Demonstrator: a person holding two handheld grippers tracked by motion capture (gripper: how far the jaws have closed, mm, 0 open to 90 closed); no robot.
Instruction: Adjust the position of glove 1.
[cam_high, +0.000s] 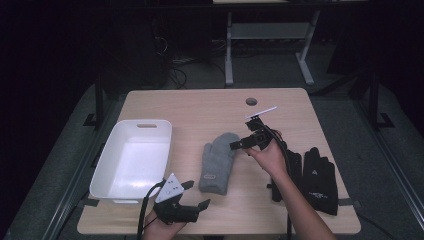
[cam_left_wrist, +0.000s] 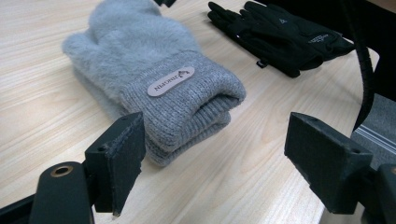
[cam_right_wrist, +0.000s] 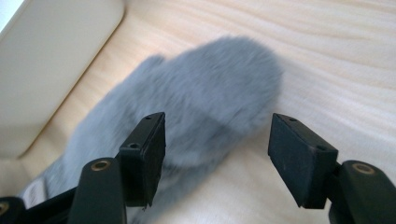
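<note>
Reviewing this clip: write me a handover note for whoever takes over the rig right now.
Left gripper: open, near the table's front edge, aimed at the cuff of the grey mittens.
Right gripper: open, hovering at the mittens' fingertip end.
The mittens lie stacked mid-table, apparently not yet gripped. White bin sits left of them, looks empty. Black gloves lie right, untouched.
Done: nothing moved into the bin.
Left: probably grasp the mittens at both ends and put them in the bin, then likely the gloves.
</note>
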